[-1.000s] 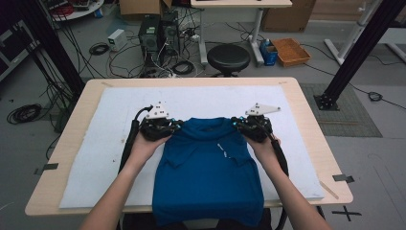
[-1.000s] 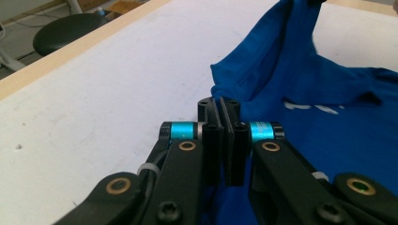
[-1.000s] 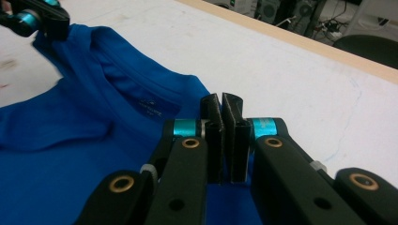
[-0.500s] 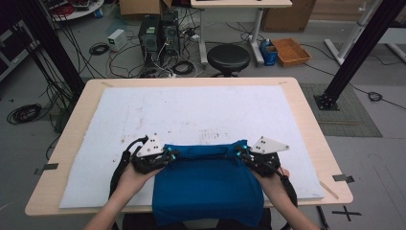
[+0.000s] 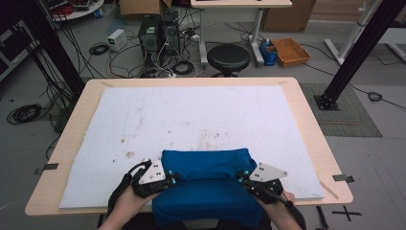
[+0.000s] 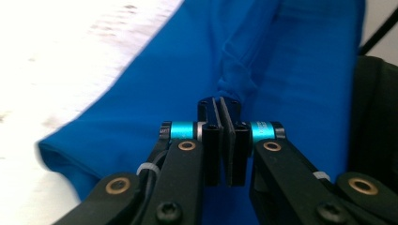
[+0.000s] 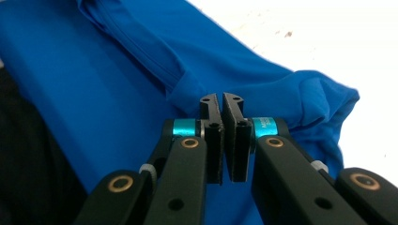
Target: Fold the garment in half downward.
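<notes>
Left hand-held gripper (image 6: 220, 105) clamped on a pinch of blue shirt (image 5: 206, 184); right hand-held gripper (image 7: 221, 101) pinching its fabric likewise. Shirt folded over once, lying at the near edge of the white-padded surface (image 5: 191, 115). Judged roughly halfway: fold made, release and further folding left.

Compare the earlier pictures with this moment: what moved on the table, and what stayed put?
Both tools, the left tool and the right tool, have come back toward the person, each shut on the blue shirt. They drew its far end over the near part, so a fold now lies across it. The grips did not change, and the white mat and wooden table stayed where they were.
</notes>
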`<state>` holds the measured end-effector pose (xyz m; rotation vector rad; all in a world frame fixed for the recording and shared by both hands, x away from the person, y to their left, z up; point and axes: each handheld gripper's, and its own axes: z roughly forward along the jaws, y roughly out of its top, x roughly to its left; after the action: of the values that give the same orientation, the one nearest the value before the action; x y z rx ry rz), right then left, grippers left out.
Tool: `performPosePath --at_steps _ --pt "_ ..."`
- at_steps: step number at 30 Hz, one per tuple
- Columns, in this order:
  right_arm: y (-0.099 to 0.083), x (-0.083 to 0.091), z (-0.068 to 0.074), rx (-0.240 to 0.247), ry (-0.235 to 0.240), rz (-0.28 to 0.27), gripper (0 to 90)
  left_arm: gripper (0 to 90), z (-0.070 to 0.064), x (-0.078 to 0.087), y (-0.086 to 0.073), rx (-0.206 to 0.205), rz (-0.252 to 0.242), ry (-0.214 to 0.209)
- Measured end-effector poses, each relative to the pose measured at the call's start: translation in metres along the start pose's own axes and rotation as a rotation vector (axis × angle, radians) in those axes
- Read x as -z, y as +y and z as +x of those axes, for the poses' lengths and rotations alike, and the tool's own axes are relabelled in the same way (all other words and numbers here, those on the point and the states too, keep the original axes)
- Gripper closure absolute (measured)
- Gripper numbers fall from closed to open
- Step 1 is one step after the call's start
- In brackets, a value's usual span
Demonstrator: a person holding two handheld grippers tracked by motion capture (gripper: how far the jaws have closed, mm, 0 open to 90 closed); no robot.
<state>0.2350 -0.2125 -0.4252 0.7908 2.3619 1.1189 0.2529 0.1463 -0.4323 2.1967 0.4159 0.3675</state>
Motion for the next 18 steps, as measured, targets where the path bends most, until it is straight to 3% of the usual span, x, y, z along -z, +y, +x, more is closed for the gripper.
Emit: performPosePath --at_steps 6,9,12,15,18 --pt "-0.007 0.004 0.002 -0.030 0.015 0.036 82.7 86.2 -0.009 -0.003 -0.001 -0.032 0.036 -0.002" --pt "-0.009 0.010 0.003 -0.030 0.026 0.027 78.7 82.2 -0.010 -0.001 -0.002 -0.029 0.038 0.005" --pt "-0.006 0.022 0.000 -0.039 0.002 -0.013 78.4 73.1 -0.008 0.005 -0.002 0.004 0.004 0.007" --pt "-0.002 0.026 -0.016 -0.096 -0.034 -0.041 74.2 62.3 -0.001 0.010 0.000 0.051 -0.033 0.029" --pt "-0.003 0.018 -0.028 -0.148 -0.041 -0.018 73.2 62.2 0.005 0.009 0.001 0.093 -0.048 0.056"
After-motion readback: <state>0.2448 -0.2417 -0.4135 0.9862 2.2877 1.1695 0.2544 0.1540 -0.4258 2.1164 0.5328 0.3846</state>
